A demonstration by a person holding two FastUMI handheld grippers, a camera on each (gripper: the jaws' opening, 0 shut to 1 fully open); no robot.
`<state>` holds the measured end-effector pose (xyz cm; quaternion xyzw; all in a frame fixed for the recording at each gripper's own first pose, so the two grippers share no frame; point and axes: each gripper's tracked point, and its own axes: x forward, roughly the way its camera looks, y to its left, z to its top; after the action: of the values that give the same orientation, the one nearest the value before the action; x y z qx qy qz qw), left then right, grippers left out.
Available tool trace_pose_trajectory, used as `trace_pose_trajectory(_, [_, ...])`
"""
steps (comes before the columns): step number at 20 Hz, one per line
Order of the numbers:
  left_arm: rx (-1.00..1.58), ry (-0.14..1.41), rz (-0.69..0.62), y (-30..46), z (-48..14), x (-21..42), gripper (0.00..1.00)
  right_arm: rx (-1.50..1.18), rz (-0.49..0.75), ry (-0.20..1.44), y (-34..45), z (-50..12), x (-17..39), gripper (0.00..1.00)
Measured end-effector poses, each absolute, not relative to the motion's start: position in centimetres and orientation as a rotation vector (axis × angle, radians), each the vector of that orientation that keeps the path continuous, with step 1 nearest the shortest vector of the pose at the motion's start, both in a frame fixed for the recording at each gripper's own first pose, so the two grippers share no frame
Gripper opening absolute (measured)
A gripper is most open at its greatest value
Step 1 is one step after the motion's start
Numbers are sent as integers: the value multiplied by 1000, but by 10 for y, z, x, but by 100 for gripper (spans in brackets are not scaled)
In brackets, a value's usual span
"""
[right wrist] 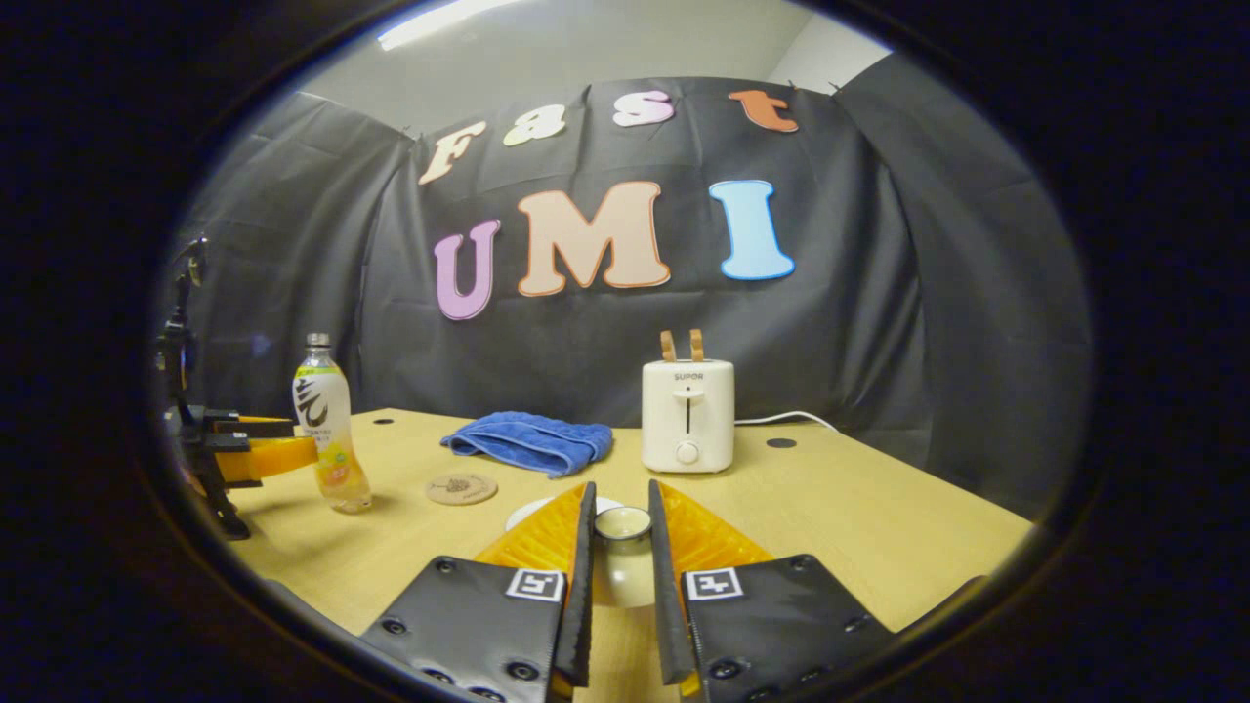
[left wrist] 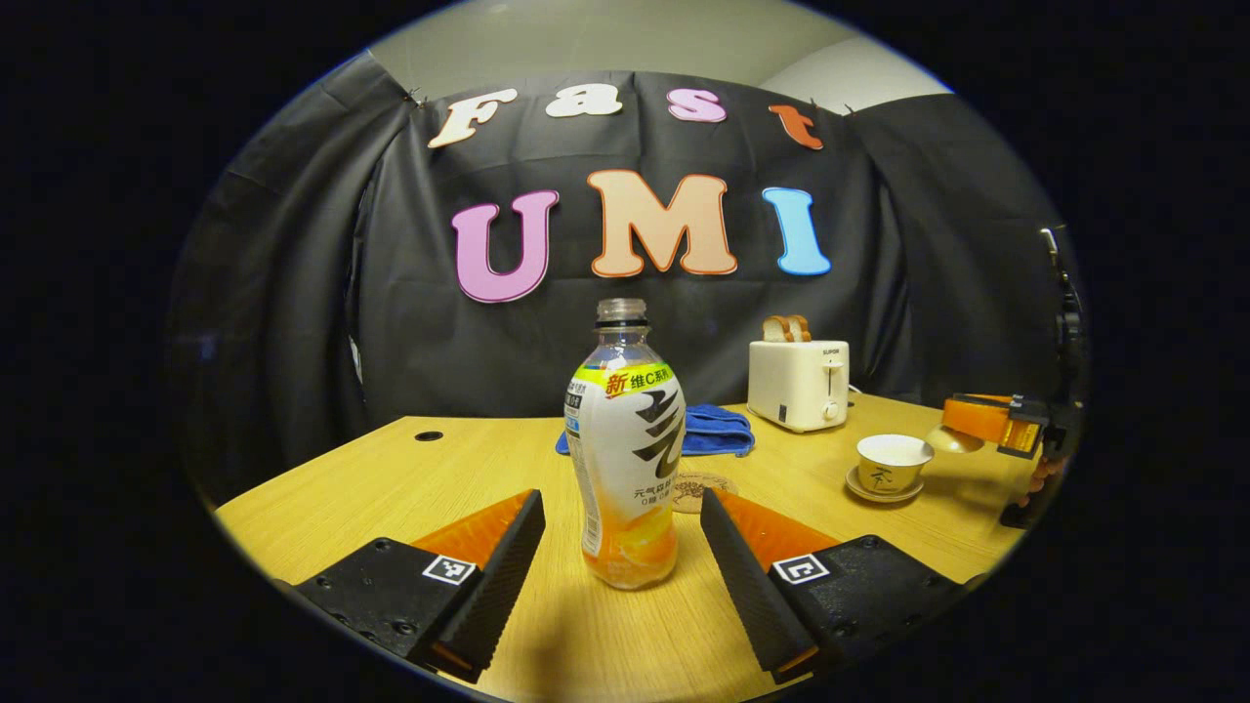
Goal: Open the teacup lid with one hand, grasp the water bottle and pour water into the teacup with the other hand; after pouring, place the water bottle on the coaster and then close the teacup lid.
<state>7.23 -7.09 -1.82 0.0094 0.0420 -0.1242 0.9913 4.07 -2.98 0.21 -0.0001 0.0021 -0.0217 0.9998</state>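
A clear water bottle (left wrist: 625,449) with an orange drink and no cap stands upright on the wooden table (left wrist: 391,478). My left gripper (left wrist: 620,500) is open, one finger on each side of the bottle and apart from it. The white teacup (left wrist: 894,461) sits uncovered on its saucer to the right. Beside it, my right gripper (left wrist: 986,420) holds the lid (left wrist: 955,441) off the cup. In the right gripper view, my right gripper (right wrist: 621,508) is shut on the lid's knob (right wrist: 623,524). The bottle (right wrist: 330,439) and left gripper (right wrist: 244,454) stand at the far left.
A round cork coaster (left wrist: 705,488) lies just behind the bottle, also seen as the coaster (right wrist: 461,488) in the right gripper view. A blue cloth (left wrist: 718,430) and a white toaster (left wrist: 799,384) with bread sit near the back wall. A cable hole (left wrist: 428,435) marks the table's left.
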Motion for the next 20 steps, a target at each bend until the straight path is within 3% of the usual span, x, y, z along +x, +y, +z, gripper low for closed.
trace_pose_trajectory(10, [40,148,-229,-84,-27,118,93,-1,-134,-2,-73,4,25,31])
trace_pose_trajectory(13, [64,146,-238,-91,-27,127,76,-1,-153,-2,-83,5,23,31])
trace_pose_trajectory(20, [128,158,-244,-104,-31,134,60,-2,-197,-2,-102,5,19,31])
